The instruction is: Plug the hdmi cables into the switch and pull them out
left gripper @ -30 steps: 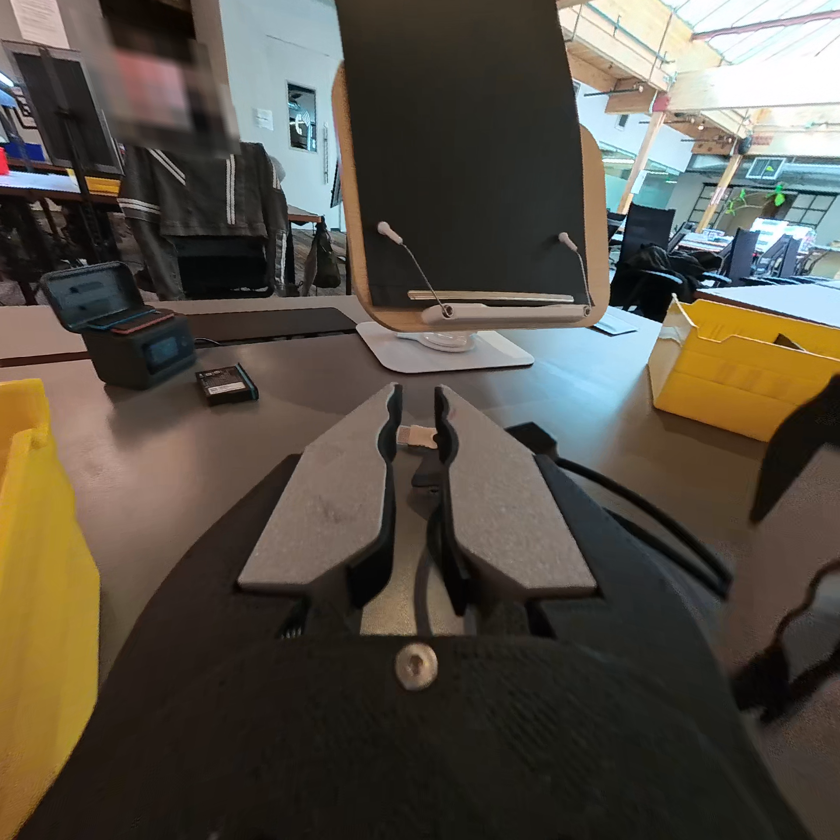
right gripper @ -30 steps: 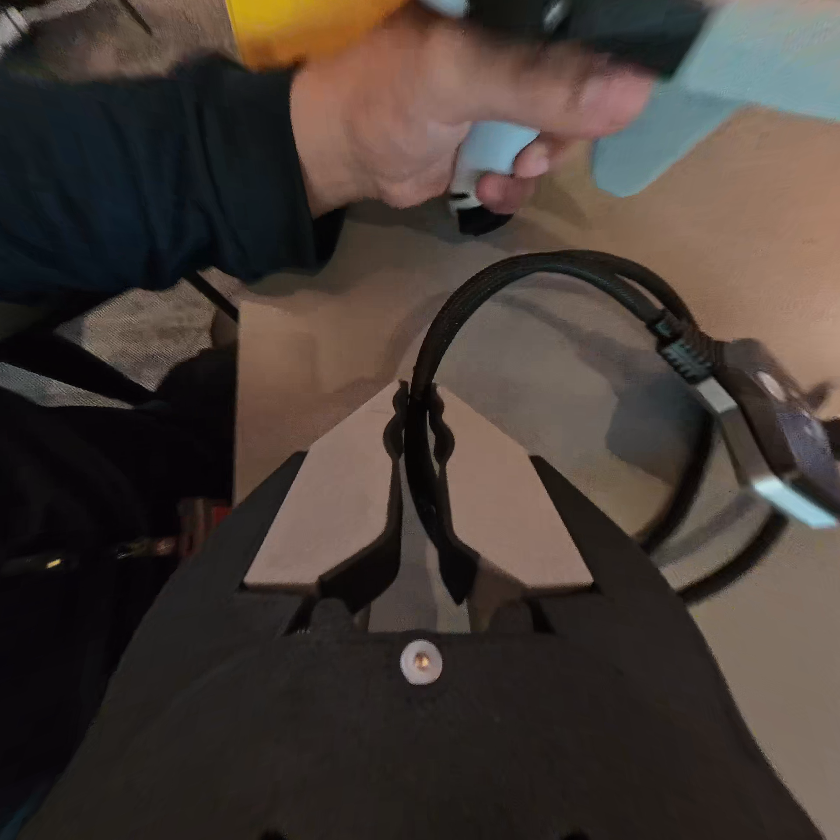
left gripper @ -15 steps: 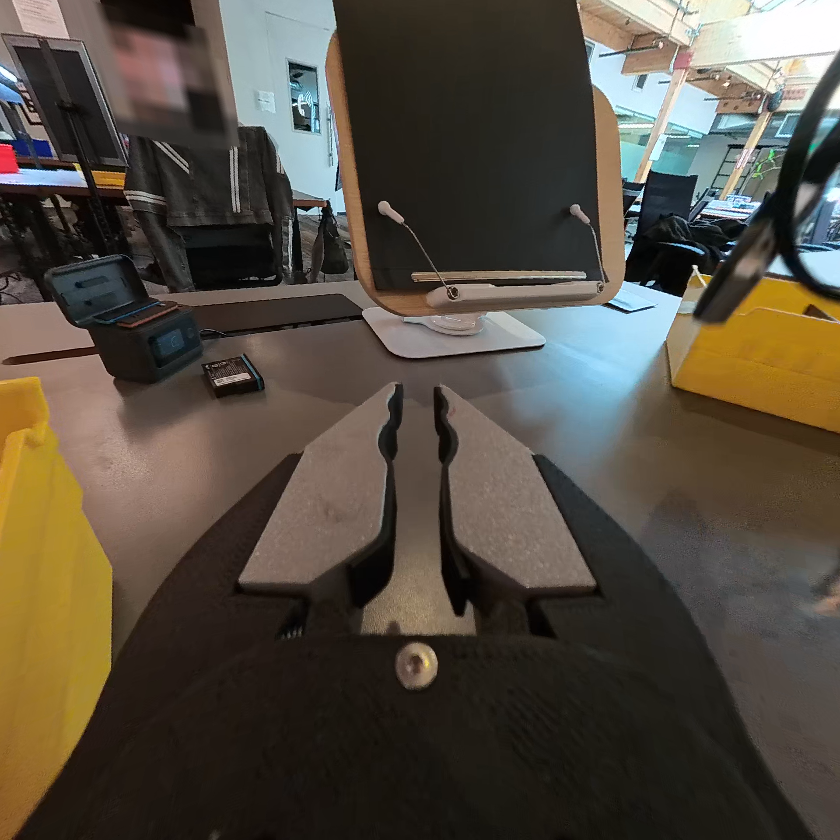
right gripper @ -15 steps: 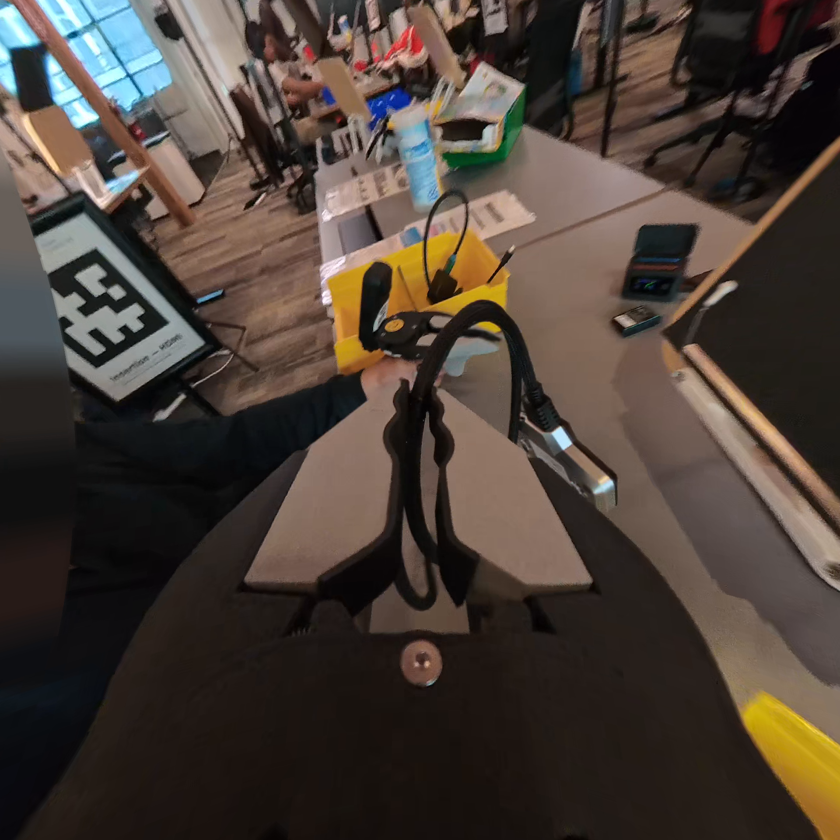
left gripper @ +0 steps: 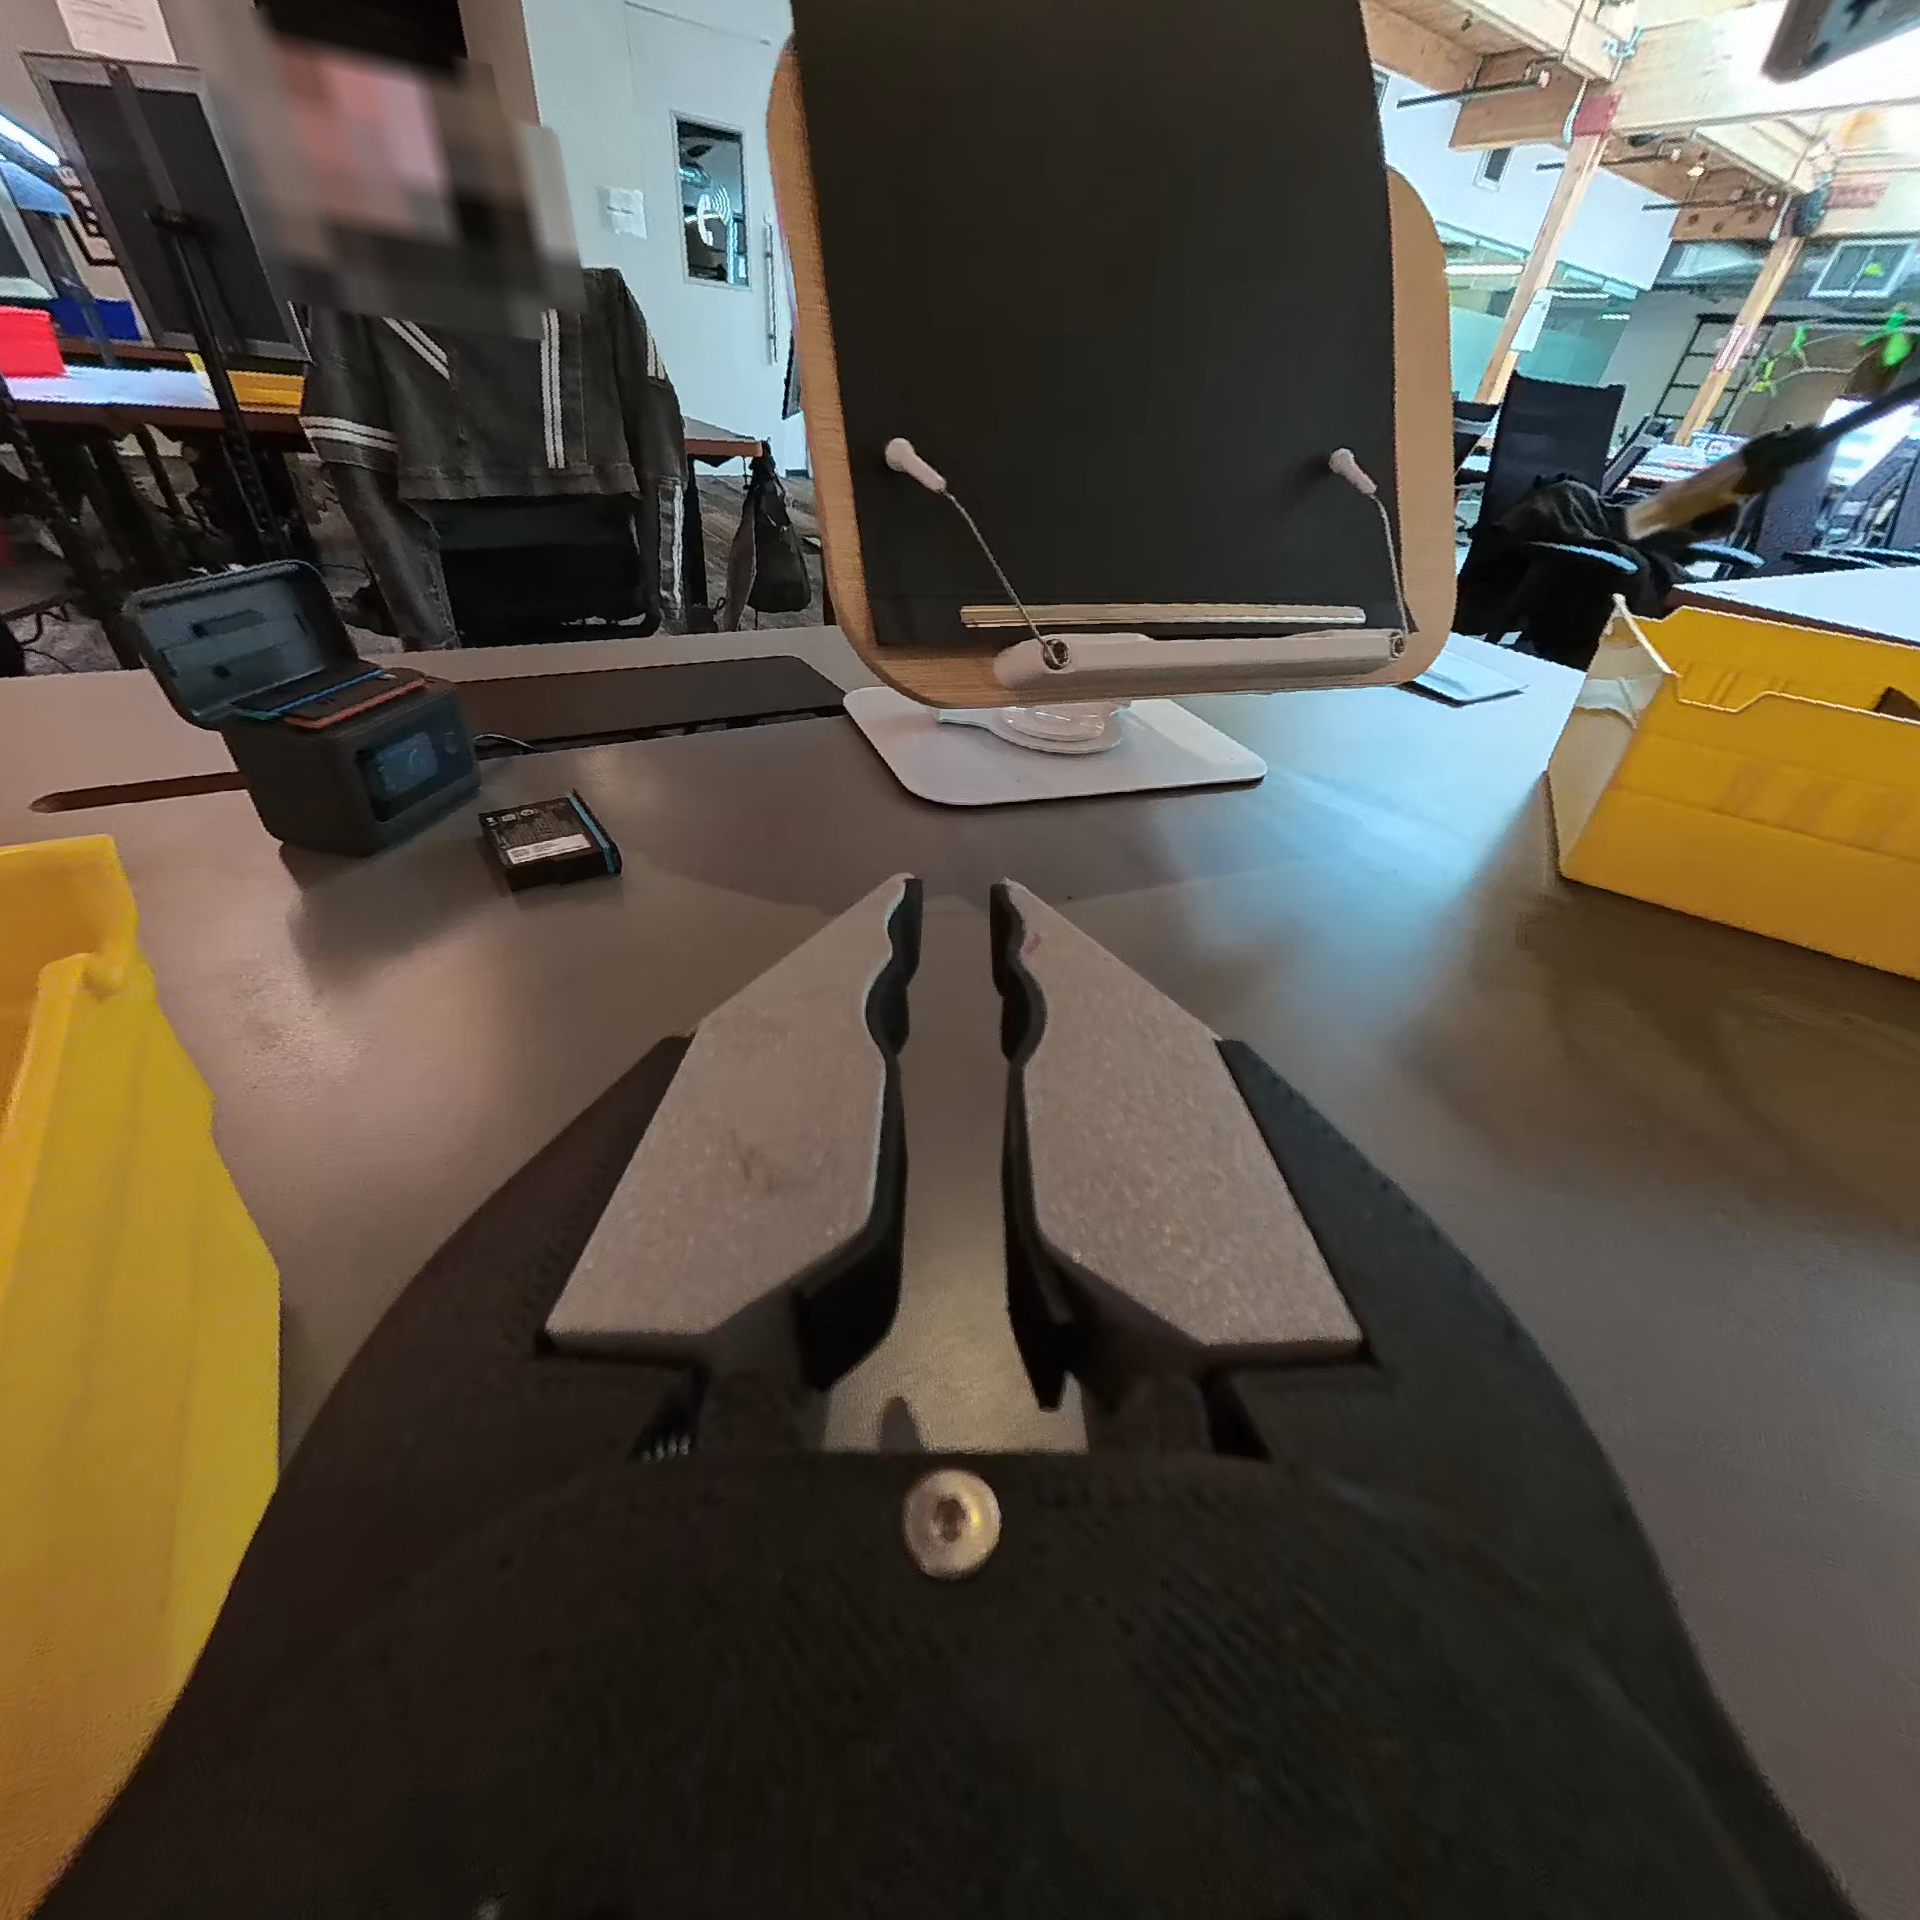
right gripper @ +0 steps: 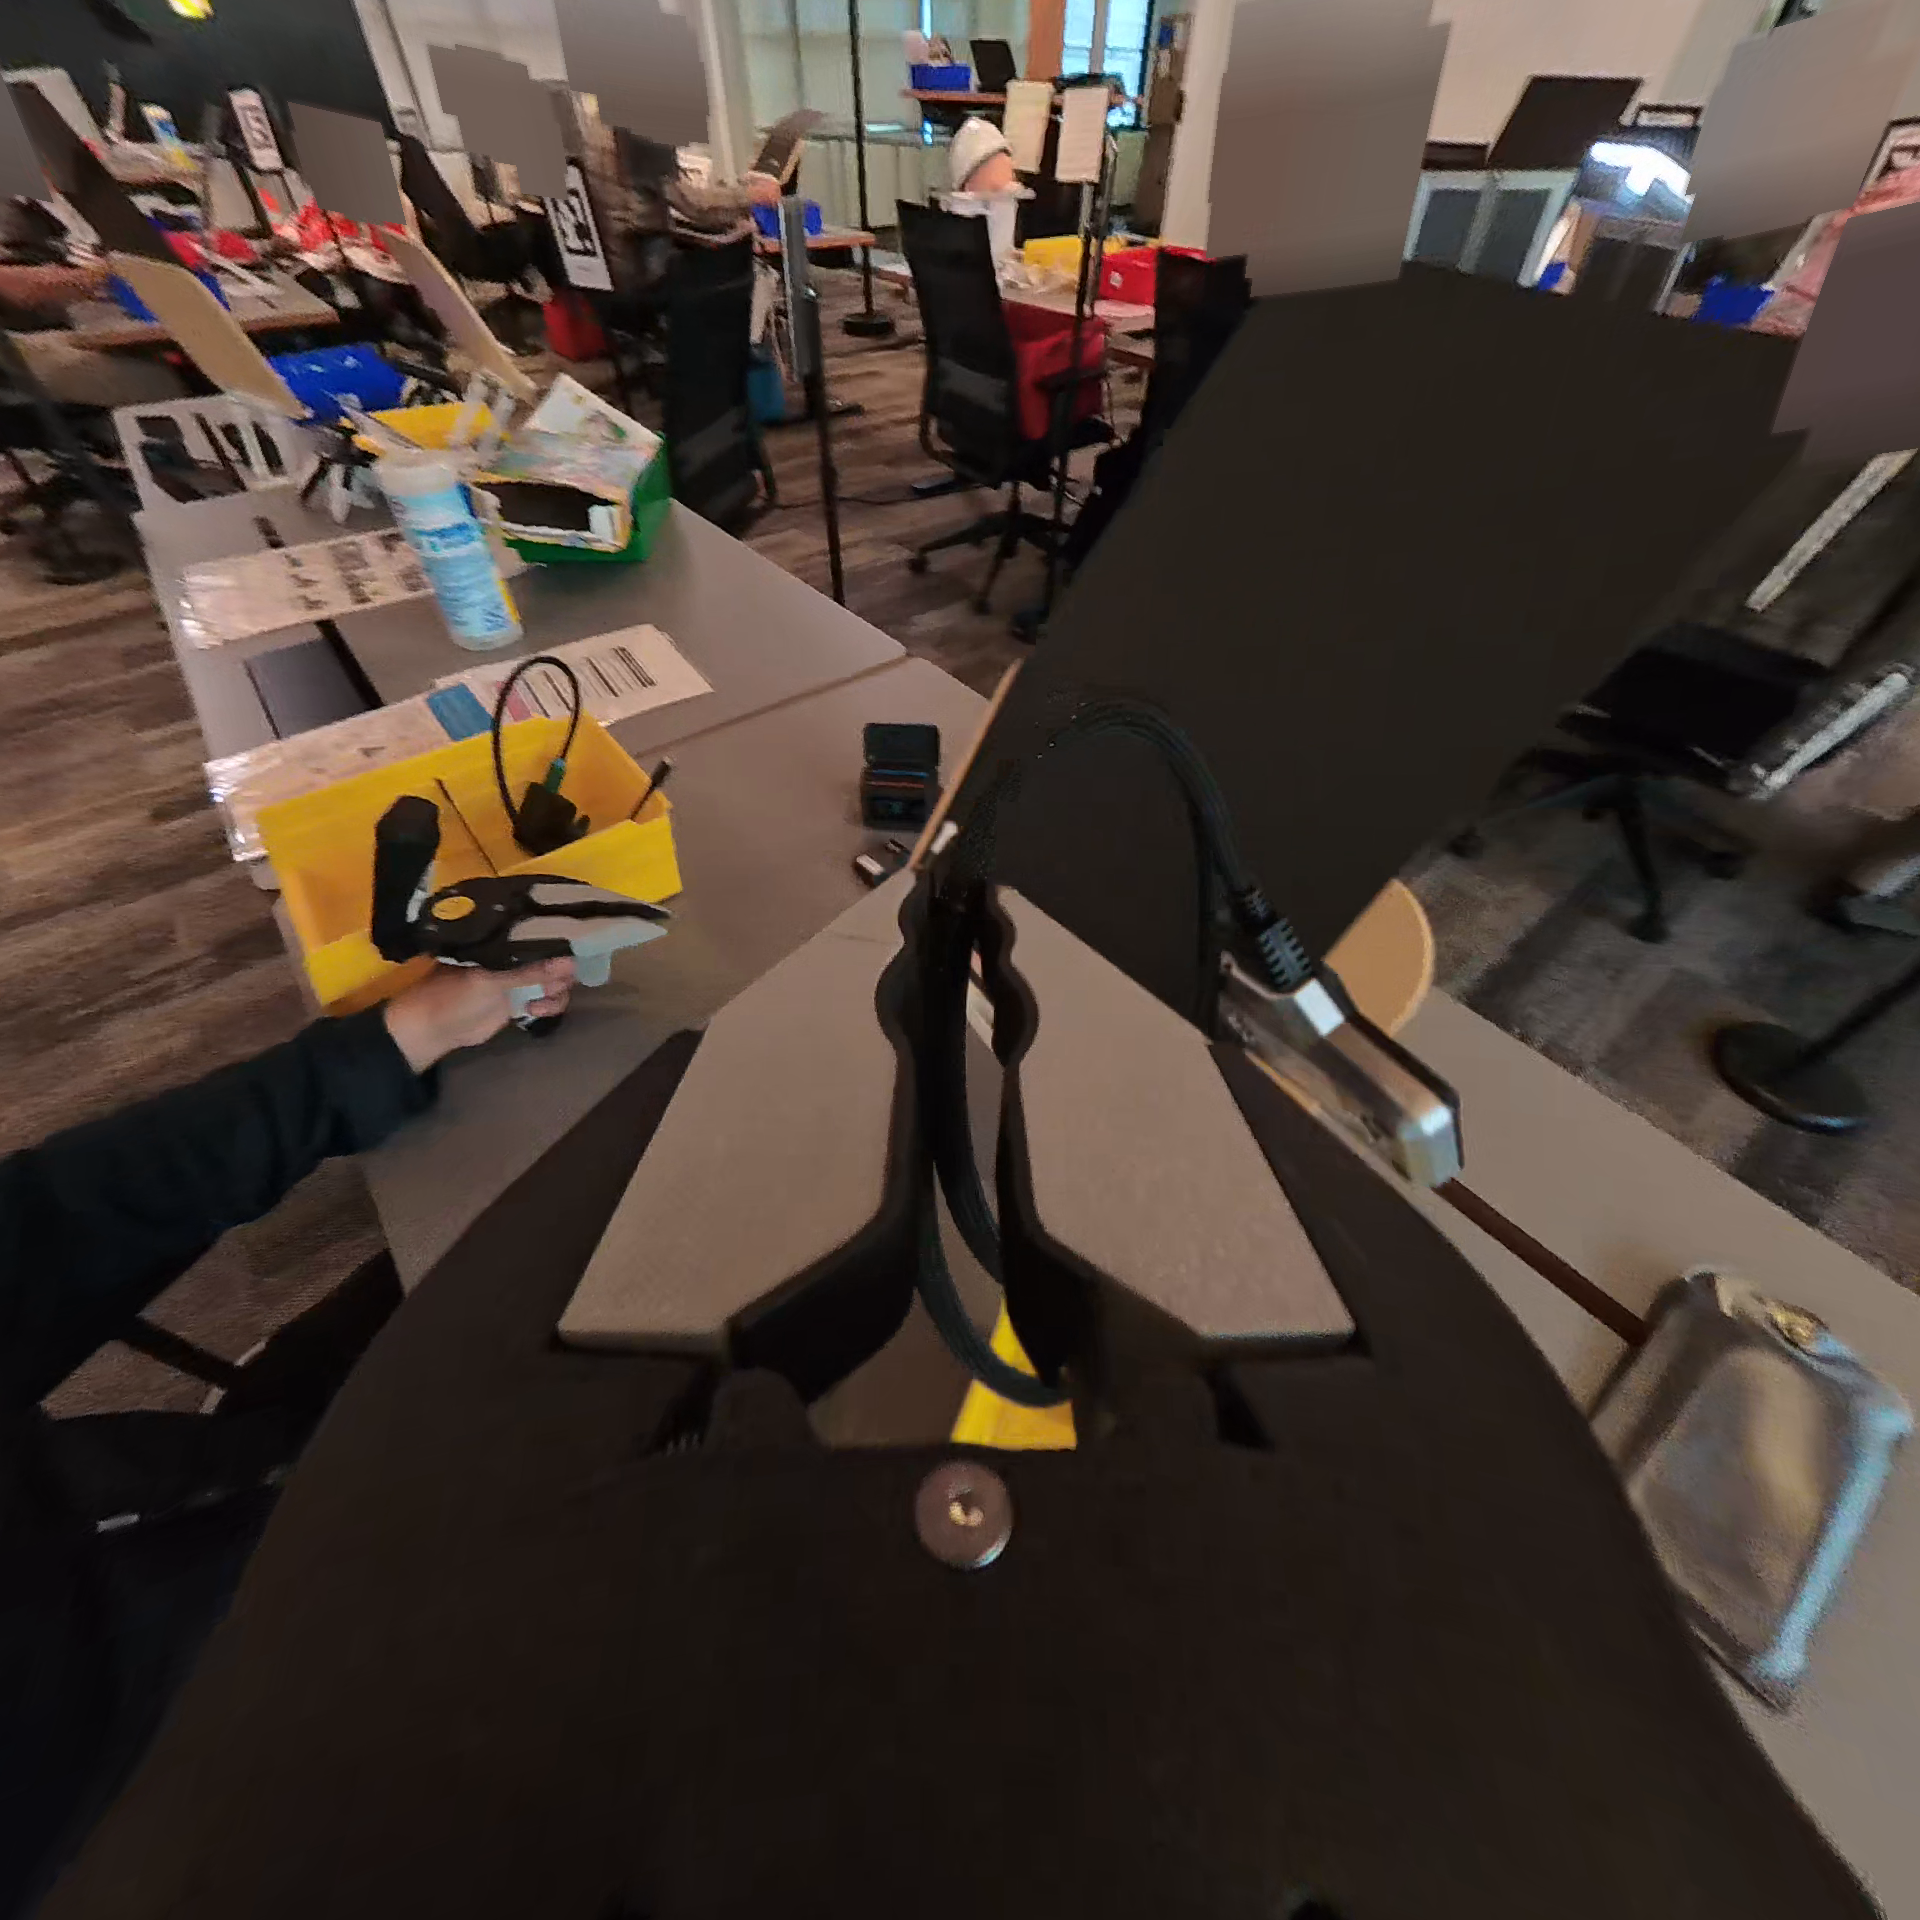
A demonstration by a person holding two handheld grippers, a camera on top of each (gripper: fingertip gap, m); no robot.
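My right gripper point(right gripper: 961, 914) is shut on a black braided HDMI cable point(right gripper: 1143, 727) and holds it up above the grey table point(right gripper: 748, 810). The cable loops over to a silver and black switch point(right gripper: 1340, 1060), which hangs to the right of the fingers. My left gripper point(left gripper: 954, 904) is low over the table point(left gripper: 1247, 1039), its fingers a little apart with nothing between them. It also shows in the right wrist view point(right gripper: 582, 920), held in a hand. A blurred plug on a black cable point(left gripper: 1683, 499) hangs in the air at the upper right of the left wrist view.
A tilted stand with a black board point(left gripper: 1101, 364) is straight ahead. A yellow bin point(left gripper: 104, 1143) sits at the left and another point(left gripper: 1745, 779) at the right. A dark charger case point(left gripper: 312, 748) and a small battery point(left gripper: 551, 852) lie at the far left. A silver pouch point(right gripper: 1745, 1455) lies at the right. One gripper's finger ends stand about 50 cm off the other's. From the left gripper's tips to the dark charger case point(left gripper: 312, 748) is close to 25 cm.
A white plug that was between my left fingers one second ago is gone. My right gripper has lifted the cable and switch off the table and swung up to face across the room.
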